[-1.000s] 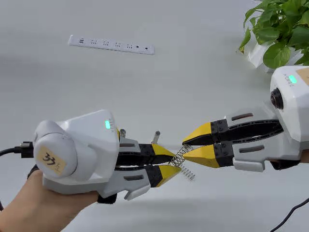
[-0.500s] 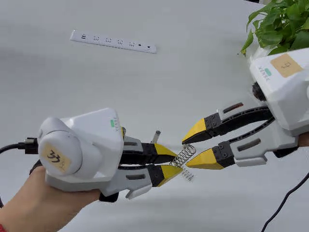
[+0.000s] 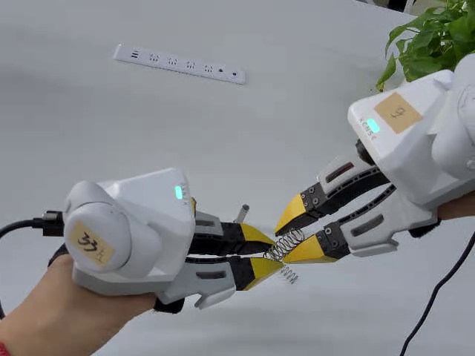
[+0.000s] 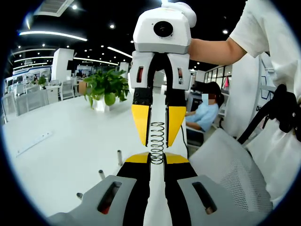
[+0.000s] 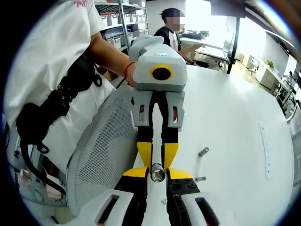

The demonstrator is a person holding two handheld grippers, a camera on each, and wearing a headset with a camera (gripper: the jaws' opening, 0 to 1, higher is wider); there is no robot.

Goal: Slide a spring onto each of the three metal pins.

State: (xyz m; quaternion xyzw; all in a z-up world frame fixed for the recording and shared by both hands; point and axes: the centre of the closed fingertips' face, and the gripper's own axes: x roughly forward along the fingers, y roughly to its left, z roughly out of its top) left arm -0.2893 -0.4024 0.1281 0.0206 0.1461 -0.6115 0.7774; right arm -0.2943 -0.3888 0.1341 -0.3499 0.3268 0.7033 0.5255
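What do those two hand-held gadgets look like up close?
The left claw and right claw are white housings with black jaws ending in yellow tips, each with a green light. The left carries a sticker marked 33 and a black cable at its rear; the right has a sticker marked 9. The person wears a white short sleeve and a red wristband.

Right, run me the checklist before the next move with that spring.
1. Left gripper shut on the thin coiled steel spring: ok.
2. Right gripper grip on the spring's far end: cannot tell; jaws look spread around it.
3. Three short upright grey metal pins free of springs: ok, they look bare.
4. Spring lined up with a pin: not ok, held clear of them.
5. Second small spring within reach on the white table: ok.
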